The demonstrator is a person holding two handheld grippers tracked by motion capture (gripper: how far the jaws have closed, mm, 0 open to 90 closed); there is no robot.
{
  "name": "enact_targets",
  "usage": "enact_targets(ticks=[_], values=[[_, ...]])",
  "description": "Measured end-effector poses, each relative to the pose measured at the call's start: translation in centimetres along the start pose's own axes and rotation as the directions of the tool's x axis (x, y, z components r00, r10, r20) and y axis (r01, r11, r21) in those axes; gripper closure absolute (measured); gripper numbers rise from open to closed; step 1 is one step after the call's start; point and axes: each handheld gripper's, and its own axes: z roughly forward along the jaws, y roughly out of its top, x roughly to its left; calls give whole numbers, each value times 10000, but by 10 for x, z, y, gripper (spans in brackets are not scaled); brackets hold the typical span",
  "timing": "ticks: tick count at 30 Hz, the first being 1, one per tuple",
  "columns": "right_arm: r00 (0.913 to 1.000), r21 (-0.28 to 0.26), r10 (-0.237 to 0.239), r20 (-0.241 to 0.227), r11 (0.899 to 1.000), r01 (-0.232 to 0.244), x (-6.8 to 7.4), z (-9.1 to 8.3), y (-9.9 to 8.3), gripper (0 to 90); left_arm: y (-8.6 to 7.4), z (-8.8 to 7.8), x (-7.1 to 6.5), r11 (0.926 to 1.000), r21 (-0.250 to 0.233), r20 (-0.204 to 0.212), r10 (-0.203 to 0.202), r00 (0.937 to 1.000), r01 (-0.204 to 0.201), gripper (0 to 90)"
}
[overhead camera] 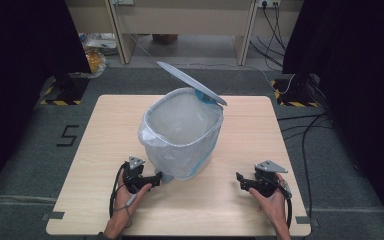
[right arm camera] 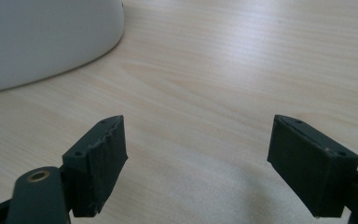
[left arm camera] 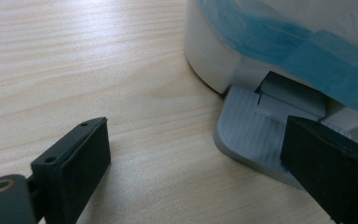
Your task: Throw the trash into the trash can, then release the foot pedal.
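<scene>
Pedal bin at table centre, lid raised, liner bag fitted, left gripper at its near base, jaws open, one resting on the grey pedal (nothing clamped), right gripper near right, jaws wide open over bare wood

Probably a lab or test room. Black curtains flank a lone wooden table on grey carpet (hazard-taped stands, trailing cables).
</scene>
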Motion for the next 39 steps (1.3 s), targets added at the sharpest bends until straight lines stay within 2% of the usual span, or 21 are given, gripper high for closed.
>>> enact_targets(ticks=[5, 10, 18, 39], values=[[10000, 374, -43, 2, 9993, 43, 1, 4, -4, 194, 0, 0, 0, 10000, 0, 2, -3, 10000, 3, 74], [9990, 987, -415, 179, 9943, 395, 4, 9, -7, 174, 0, 0, 0, 10000, 0, -1, 1, 10000, -1, 74], [9983, 1046, -540, 215, 9932, 514, 5, 9, -7, 162, 0, 0, 0, 10000, 12, 16, 9, 10000, -9, 74], [9984, 1064, -497, 266, 9932, 466, 6, 9, -7, 153, 0, 0, 1, 10000, 6, 93, 0, 10000, 0, 74]])
